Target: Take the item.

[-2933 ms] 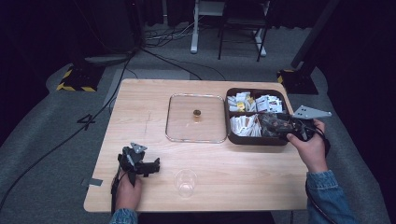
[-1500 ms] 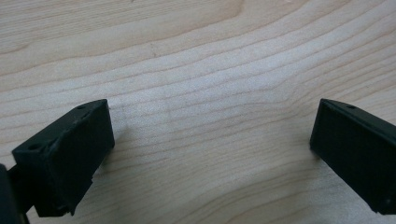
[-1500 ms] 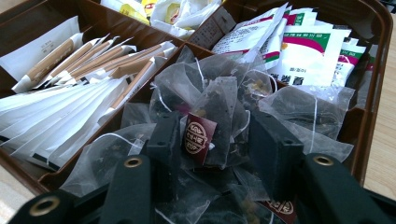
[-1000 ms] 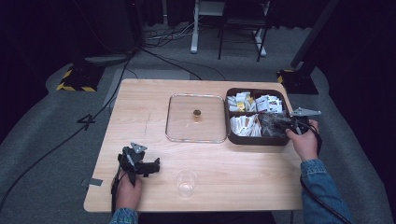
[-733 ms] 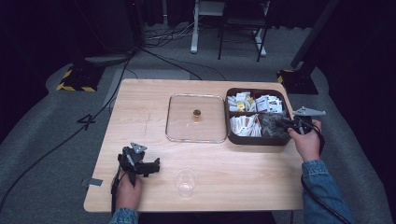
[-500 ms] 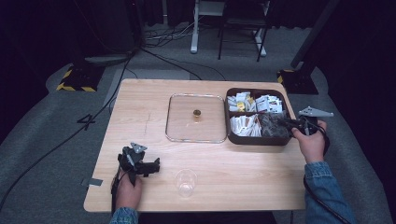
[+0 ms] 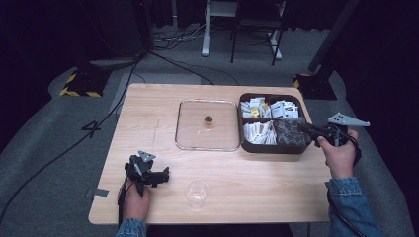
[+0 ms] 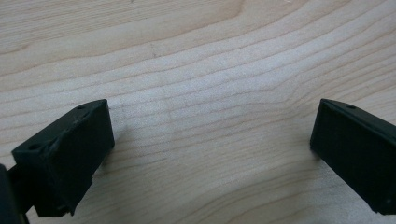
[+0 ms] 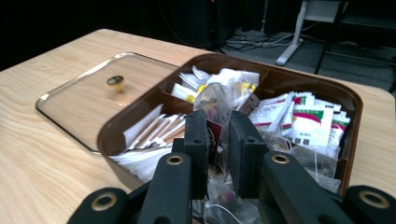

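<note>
Landmark: brown box (image 7: pixel 271 147), four compartments, at the table's far right.

- My right gripper (image 9: pixel 218 140): jaws pinched narrow on a clear sachet (image 9: pixel 215 105), held upright just above the box's near compartment.
- Clear lid (image 7: pixel 207 124): flat, touching the box's left wall.
- Plastic cup (image 7: pixel 196 191): well apart, near edge.
- My left gripper (image 8: pixel 212 135): jaws wide, nothing between, over bare table (image 8: pixel 196 60), far left of the box.

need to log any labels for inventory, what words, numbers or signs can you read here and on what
"4": a dark mark on the grey floor, left of the table.
Print on the white and green sachets in the brown box: too small and blurred to read.
Clear packet in the right claw: a dark red tag, blurred, not readable.
Nothing else legible.
</note>
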A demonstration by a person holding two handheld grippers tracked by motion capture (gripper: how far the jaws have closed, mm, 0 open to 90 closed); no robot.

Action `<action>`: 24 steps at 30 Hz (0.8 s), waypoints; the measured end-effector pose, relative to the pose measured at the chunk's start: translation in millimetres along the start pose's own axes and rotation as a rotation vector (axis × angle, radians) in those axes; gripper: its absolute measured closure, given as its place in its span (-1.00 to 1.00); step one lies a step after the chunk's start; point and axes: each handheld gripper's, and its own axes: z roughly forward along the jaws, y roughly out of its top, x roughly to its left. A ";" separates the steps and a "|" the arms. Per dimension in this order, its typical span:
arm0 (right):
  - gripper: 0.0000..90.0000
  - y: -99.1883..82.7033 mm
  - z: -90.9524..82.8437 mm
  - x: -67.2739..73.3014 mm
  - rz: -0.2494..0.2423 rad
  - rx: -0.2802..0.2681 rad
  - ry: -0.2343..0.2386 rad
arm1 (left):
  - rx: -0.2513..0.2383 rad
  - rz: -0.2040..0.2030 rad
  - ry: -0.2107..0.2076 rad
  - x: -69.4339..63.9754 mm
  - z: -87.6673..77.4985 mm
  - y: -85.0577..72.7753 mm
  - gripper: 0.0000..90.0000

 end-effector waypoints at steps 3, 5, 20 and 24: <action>0.77 4.6 -5.8 4.2 -0.012 -0.013 0.012 | 0.000 0.000 0.000 0.0 0.0 0.0 -1.00; 0.77 7.6 -9.6 7.6 -0.020 -0.021 0.020 | 0.000 0.000 0.000 0.0 0.0 0.0 -1.00; 0.77 23.3 -12.9 43.8 -0.097 -0.027 0.115 | 0.000 0.000 0.000 0.1 0.0 0.0 -1.00; 0.77 25.5 -7.4 57.3 -0.120 -0.024 0.154 | 0.000 0.000 0.000 0.0 0.0 0.0 -1.00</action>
